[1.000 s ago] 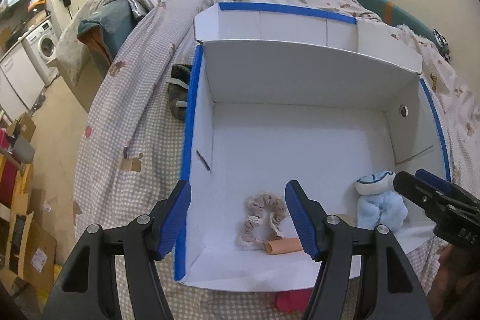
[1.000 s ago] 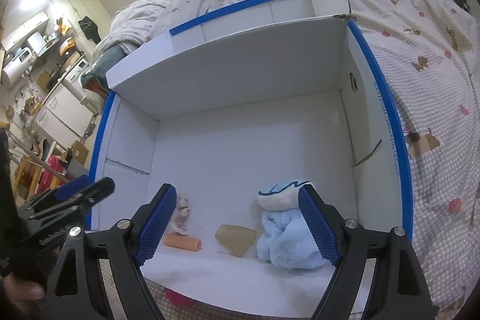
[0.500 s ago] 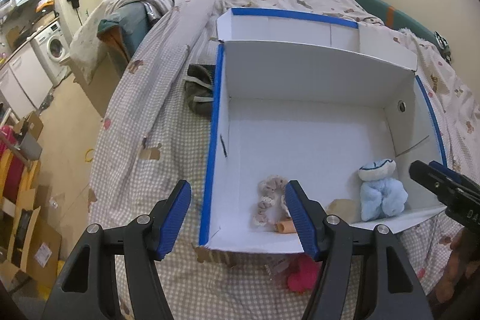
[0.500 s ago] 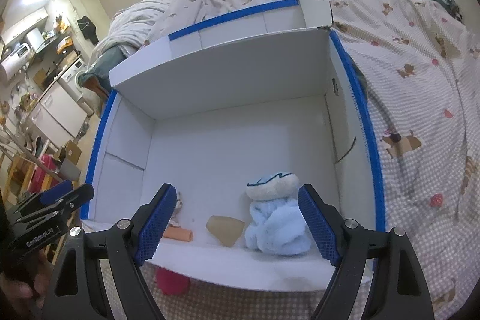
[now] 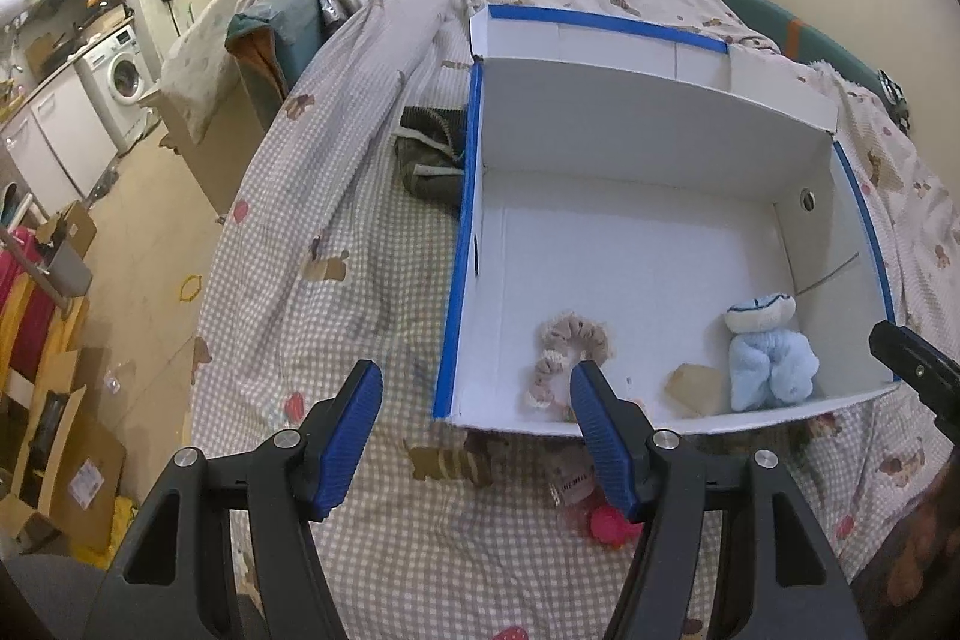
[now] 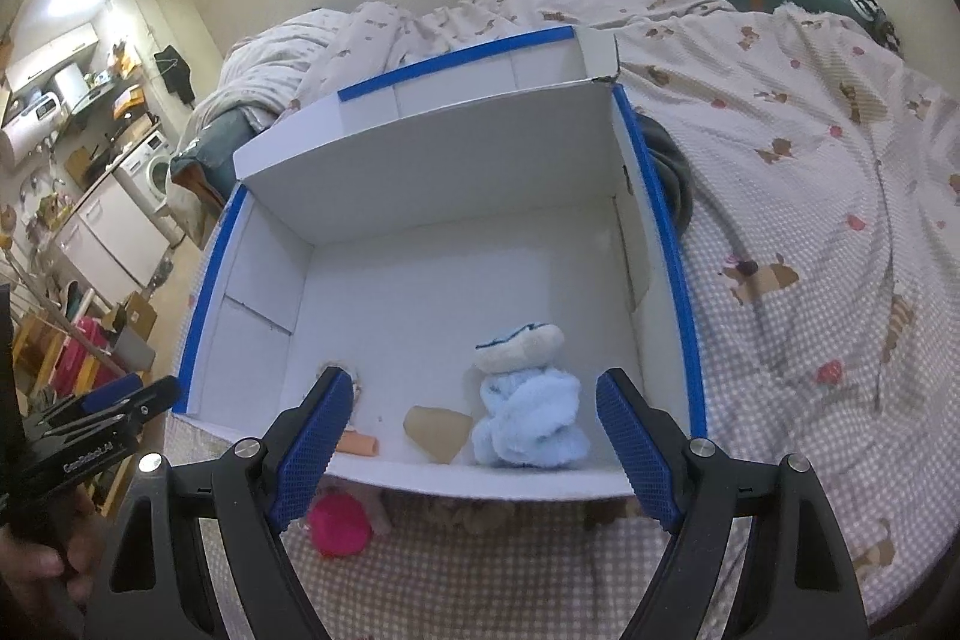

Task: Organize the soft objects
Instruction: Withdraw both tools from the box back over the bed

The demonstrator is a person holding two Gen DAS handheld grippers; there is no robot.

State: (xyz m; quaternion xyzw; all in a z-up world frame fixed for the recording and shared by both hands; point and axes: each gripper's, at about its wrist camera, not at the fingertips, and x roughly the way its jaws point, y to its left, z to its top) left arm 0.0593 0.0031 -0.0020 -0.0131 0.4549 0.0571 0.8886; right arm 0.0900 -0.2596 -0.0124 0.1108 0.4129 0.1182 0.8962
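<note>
A white box with blue-taped edges lies open on the bed. Inside it are a light blue plush toy, a beige frilly scrunchie, a tan pad and a small orange tube. A pink soft object lies on the blanket in front of the box. My left gripper is open and empty, above the blanket at the box's near left corner. My right gripper is open and empty, over the box's near edge.
The bed has a checked blanket and a rumpled quilt. A dark garment lies left of the box. The floor on the left holds cardboard boxes, a washing machine and cabinets.
Both grippers have pulled back and up from the box. More blanket and the pink object in front of the box have come into view. Both stay open.
</note>
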